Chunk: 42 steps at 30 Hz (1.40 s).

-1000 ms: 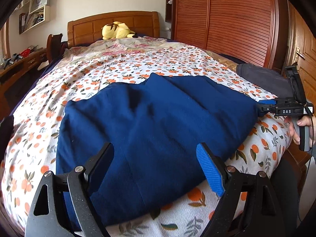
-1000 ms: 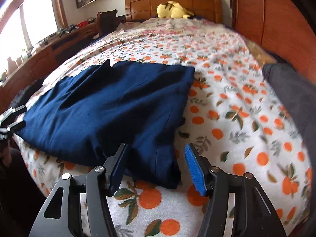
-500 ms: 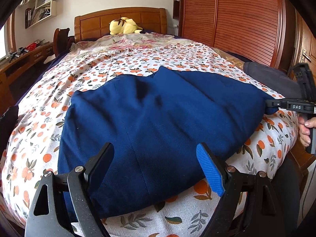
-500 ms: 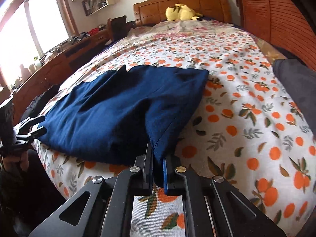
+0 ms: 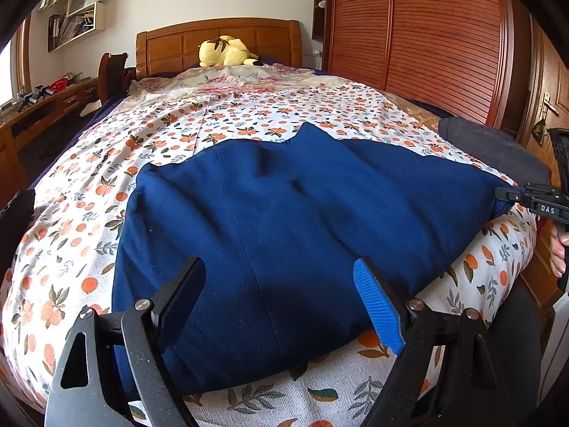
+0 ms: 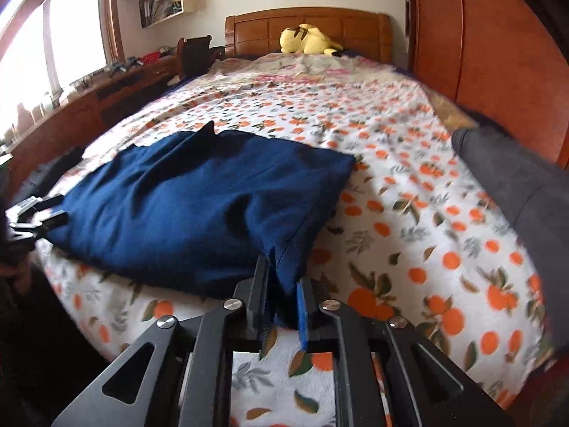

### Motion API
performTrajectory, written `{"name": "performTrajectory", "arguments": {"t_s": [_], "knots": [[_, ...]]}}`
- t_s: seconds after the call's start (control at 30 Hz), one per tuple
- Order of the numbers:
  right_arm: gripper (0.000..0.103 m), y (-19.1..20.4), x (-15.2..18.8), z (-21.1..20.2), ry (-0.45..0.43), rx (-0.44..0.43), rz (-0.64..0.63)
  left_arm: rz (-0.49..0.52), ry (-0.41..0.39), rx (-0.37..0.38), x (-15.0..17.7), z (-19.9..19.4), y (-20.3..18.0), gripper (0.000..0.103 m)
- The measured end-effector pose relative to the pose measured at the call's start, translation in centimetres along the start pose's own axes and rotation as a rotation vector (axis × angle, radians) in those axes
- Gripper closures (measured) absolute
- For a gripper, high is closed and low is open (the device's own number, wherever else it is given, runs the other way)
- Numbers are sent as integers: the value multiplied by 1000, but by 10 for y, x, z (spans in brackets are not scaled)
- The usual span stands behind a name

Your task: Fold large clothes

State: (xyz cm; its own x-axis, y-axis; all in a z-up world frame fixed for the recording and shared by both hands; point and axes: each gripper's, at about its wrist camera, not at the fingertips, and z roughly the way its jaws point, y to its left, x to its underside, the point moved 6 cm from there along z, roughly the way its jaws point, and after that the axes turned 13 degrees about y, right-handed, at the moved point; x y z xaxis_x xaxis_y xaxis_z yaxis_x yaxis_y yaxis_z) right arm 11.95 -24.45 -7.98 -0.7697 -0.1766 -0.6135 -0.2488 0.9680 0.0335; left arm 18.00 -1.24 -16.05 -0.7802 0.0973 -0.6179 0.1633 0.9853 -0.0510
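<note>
A large navy blue garment (image 5: 284, 220) lies spread across the foot of the bed, also seen in the right wrist view (image 6: 199, 210). My left gripper (image 5: 281, 295) is open, its jaws wide apart just above the garment's near edge, holding nothing. My right gripper (image 6: 279, 302) is shut on the garment's near right corner, and the cloth rises a little from the bed there. From the left wrist view the right gripper (image 5: 512, 194) shows at the garment's far right corner. In the right wrist view the left gripper (image 6: 39, 213) shows at the garment's left edge.
The bed has an orange-print sheet (image 5: 249, 114) and a wooden headboard (image 5: 220, 42) with a yellow plush toy (image 5: 227, 51). A dark grey cloth (image 6: 512, 178) lies at the bed's right side. A red-brown wardrobe (image 5: 426, 35) stands on the right, a desk (image 6: 89, 106) on the left.
My right gripper closed on the garment's corner and has lifted it slightly. My left gripper stayed open and drew back a little from the garment's near edge.
</note>
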Motion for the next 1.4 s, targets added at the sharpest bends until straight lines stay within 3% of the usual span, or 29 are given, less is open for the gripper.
{"name": "performTrajectory", "arguments": {"t_s": [0.1, 0.23, 0.43, 0.6, 0.77, 0.87, 1.0, 1.17, 1.4], "knots": [[73, 4, -8, -9, -24, 73, -11, 1, 0, -1, 0, 0, 0, 17], [59, 11, -16, -25, -74, 100, -13, -4, -8, -1, 0, -3, 1, 17], [57, 47, -28, -29, -91, 7, -66, -14, -21, -10, -3, -11, 5, 17], [57, 75, -29, 5, -27, -26, -128, -21, -26, -31, -3, -21, 13, 17], [55, 63, -25, 50, 78, -58, -78, -39, -37, -63, 0, -31, 30, 17], [54, 58, -21, 59, 82, -107, -47, -71, -26, -66, 4, -29, 46, 17], [53, 63, -25, 59, 100, -79, -65, -102, -7, -87, 11, -24, 68, 17], [52, 75, -47, 55, 76, -11, -94, -110, 27, -102, 21, -21, 87, 49], [52, 79, -46, 62, 45, -18, -82, -155, 95, -77, 39, -10, 100, 52]]}}
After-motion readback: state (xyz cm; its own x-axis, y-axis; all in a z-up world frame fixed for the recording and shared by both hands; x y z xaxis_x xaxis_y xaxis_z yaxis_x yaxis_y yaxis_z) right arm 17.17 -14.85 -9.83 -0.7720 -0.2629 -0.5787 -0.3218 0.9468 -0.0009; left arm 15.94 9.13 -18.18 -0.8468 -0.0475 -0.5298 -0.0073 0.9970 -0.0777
